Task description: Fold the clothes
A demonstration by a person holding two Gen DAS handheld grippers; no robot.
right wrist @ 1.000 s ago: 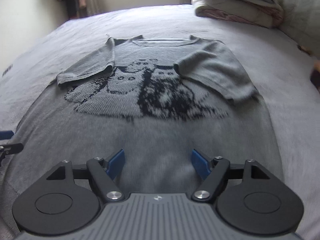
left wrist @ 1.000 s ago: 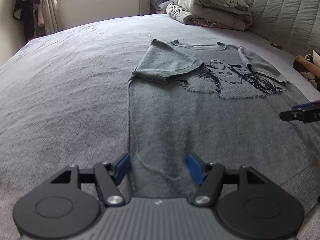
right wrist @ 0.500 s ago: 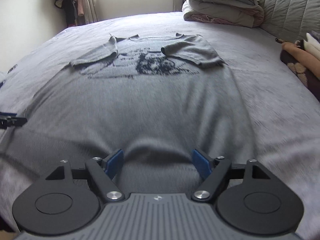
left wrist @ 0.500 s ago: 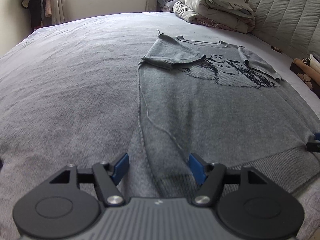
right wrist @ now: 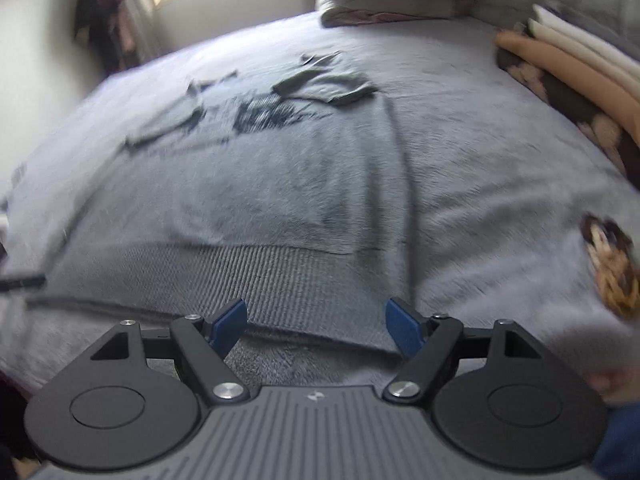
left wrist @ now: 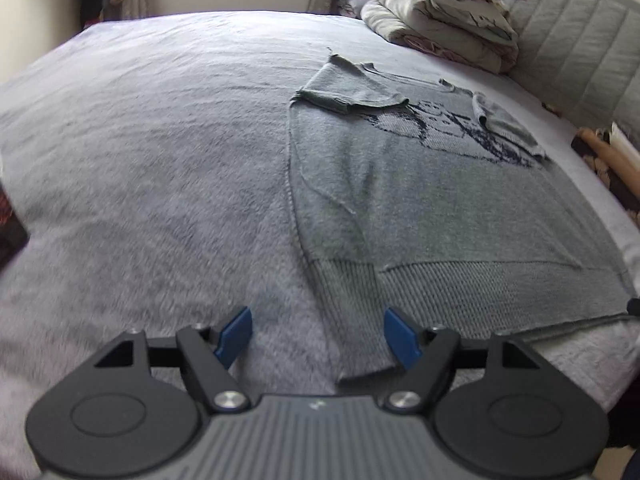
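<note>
Both grippers have drawn back toward the near edge of the bed since the earlier frames; then they hung over the sweater's middle, now each sits at the hem.

Left gripper (left wrist: 316, 338): jaws spread wide, nothing held. The near left corner of the sweater (left wrist: 420, 204) lies between the blue pads, its ribbed hem (left wrist: 460, 292) running away to the right. Pad contact with the cloth cannot be confirmed.

Right gripper (right wrist: 316, 326): jaws likewise spread, empty. The hem's near right corner sits just ahead of its right pad. This view is blurred by motion; fine detail is unreliable.

Sweater: laid flat on the grey bedspread (left wrist: 140, 168), front up, dark knitted motif (left wrist: 452, 128) across the chest. Both short sleeves, the left sleeve (left wrist: 352, 92) included, are already folded inward over the body. A loose thread trails along the left seam.

Further off: folded garments (right wrist: 568, 68) to the right of the sweater, a stack of bedding (left wrist: 440, 28) at the far end by the headboard, clothing hanging near the window at far left.

Assessment: sleeve folds appear complete; the step in hand is taking up the hem for the bottom-to-top fold. The next move calls for each gripper to lower onto its hem corner, close on both layers of ribbing, then lift and carry the hem toward the collar evenly. Uneven height or pace between the two would skew the fold.
</note>
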